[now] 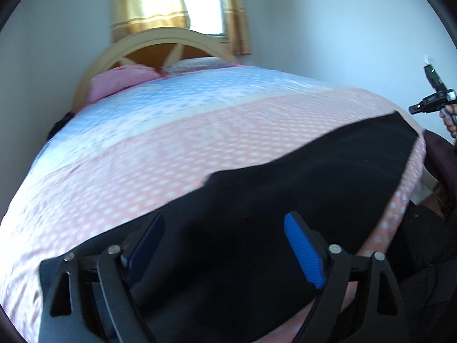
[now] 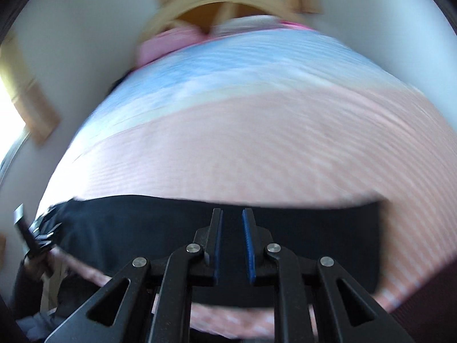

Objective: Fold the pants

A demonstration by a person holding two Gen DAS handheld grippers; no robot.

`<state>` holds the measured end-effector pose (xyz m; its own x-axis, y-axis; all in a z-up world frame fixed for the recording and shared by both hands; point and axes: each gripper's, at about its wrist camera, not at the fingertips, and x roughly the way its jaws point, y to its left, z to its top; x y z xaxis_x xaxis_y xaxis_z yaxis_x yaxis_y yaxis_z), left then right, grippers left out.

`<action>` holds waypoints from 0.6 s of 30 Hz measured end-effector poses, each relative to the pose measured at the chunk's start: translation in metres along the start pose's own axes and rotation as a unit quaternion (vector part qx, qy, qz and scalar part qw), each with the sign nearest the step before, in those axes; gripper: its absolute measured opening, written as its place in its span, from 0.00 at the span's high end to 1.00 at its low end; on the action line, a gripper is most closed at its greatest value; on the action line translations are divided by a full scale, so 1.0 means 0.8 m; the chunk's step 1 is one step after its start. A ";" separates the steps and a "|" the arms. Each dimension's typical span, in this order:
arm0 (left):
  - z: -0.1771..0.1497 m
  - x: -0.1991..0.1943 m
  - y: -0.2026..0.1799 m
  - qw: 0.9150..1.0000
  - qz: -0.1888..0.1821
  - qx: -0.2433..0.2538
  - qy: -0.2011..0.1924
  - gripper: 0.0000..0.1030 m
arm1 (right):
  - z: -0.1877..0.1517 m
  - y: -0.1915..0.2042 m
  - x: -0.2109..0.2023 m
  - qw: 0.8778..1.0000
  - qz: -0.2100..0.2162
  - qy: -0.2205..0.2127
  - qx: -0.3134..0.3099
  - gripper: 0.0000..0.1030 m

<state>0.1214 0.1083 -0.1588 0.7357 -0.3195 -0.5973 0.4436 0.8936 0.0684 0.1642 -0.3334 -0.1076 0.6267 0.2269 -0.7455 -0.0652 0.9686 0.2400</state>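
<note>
Black pants (image 1: 285, 177) lie flat along the near edge of the bed; in the right wrist view they (image 2: 142, 228) form a wide dark band. My left gripper (image 1: 224, 228) is wide open just above the pants near one end, holding nothing. My right gripper (image 2: 232, 223) hovers above the middle of the pants with its jaws narrowed to a small gap and nothing between them. It also shows in the left wrist view (image 1: 428, 103) at the far right, held in a hand. The right wrist view is motion-blurred.
The bed (image 1: 171, 143) has a pink and blue dotted cover. Pink pillows (image 1: 120, 81) lie by the wooden headboard (image 1: 160, 40). A window with yellow curtains (image 1: 148, 0) is behind. The person's dark clothing (image 1: 422, 243) is at the right.
</note>
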 end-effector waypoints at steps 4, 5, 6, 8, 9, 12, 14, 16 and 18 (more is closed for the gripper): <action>-0.020 0.013 0.010 1.000 -0.002 -0.021 0.023 0.14 | 0.038 0.113 0.066 0.994 0.069 0.032 -0.081 0.86; -0.027 0.021 0.004 0.999 -0.005 -0.016 0.036 0.14 | 0.045 0.142 0.087 0.990 0.089 0.044 -0.099 0.86; -0.034 0.026 -0.002 0.999 0.001 -0.006 0.041 0.12 | 0.048 0.164 0.102 0.987 0.103 0.053 -0.111 0.86; -0.038 0.022 -0.004 1.000 0.004 -0.016 0.027 0.10 | 0.051 0.221 0.141 0.978 0.136 0.079 -0.141 0.86; -0.038 0.023 -0.001 0.999 -0.001 -0.026 0.028 0.10 | 0.054 0.238 0.160 0.974 0.147 0.090 -0.149 0.86; -0.038 0.021 -0.002 1.000 0.001 -0.017 0.026 0.09 | 0.046 0.303 0.203 0.961 0.184 0.129 -0.163 0.86; -0.036 0.019 0.000 1.000 0.001 -0.019 0.024 0.09 | 0.046 0.338 0.232 0.953 0.205 0.149 -0.164 0.86; -0.034 0.009 -0.002 1.000 0.006 -0.021 0.009 0.09 | 0.045 0.360 0.260 0.949 0.216 0.163 -0.162 0.86; -0.031 -0.004 -0.002 1.000 0.010 -0.012 -0.019 0.06 | 0.042 0.381 0.282 0.946 0.224 0.177 -0.155 0.86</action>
<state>0.1060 0.1153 -0.1767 0.7629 -0.3126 -0.5660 0.4170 0.9068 0.0613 0.3118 0.0096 -0.1812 0.1861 0.5884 -0.7868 -0.5210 0.7381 0.4288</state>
